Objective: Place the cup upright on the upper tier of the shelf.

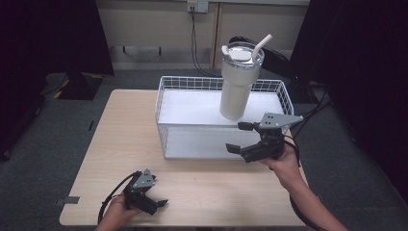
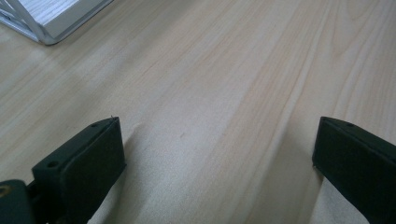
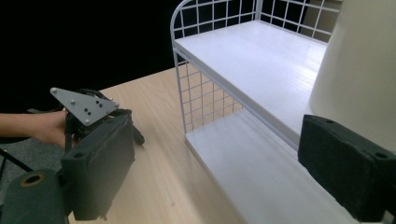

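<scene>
A cream tumbler [image 1: 238, 82] with a clear lid and a bent straw [image 1: 262, 45] stands upright on the top shelf of a white wire rack [image 1: 192, 113]. My right gripper [image 1: 239, 137] is open at the rack's front right, its jaws spread before the lower shelf, just below and in front of the tumbler. In the right gripper view the tumbler's wall [image 3: 359, 70] rises above the right jaw, with nothing between the jaws of the gripper [image 3: 224, 163]. My left gripper [image 1: 155, 195] rests open near the table's front edge, over bare wood [image 2: 219, 163].
The light wooden table [image 1: 120, 144] has free room left of the rack and along the front. The rack's corner [image 2: 46, 18] shows far off in the left gripper view. The other gripper [image 3: 88, 109] lies left of the rack. Black curtains flank the table; a cable [image 1: 195, 43] hangs behind.
</scene>
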A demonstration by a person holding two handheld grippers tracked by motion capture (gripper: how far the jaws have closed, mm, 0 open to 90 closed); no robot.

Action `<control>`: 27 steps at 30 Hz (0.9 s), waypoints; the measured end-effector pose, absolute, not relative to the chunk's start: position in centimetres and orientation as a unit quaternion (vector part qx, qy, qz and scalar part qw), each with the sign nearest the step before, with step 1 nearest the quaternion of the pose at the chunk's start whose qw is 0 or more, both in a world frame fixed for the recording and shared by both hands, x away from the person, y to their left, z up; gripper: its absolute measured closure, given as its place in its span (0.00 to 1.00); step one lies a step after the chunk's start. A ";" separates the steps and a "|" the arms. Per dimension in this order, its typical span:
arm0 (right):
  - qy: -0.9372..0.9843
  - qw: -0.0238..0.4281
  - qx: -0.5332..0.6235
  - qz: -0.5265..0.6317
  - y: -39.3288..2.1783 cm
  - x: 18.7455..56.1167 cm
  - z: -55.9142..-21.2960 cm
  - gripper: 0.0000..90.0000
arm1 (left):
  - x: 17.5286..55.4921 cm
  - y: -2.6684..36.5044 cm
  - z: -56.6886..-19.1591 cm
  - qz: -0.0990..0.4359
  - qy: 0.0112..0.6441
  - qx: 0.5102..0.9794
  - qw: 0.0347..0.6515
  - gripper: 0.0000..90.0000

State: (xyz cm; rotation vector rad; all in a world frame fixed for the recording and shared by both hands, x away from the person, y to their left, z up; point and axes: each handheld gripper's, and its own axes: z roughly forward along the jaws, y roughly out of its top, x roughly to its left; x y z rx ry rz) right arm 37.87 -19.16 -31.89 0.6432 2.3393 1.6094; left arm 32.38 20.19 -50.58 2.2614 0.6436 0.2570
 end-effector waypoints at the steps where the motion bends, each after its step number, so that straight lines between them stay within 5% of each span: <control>1: 0.800 0.114 0.217 0.548 -19.2 37.7 -32.2 0.12 | 32.4 20.2 -50.6 0.101 0.252 0.885 0.379 0.02; 27: 0.812 0.082 0.216 0.536 -20.1 35.8 -36.9 0.12 | 32.4 20.2 -50.6 0.100 0.252 0.885 0.379 0.02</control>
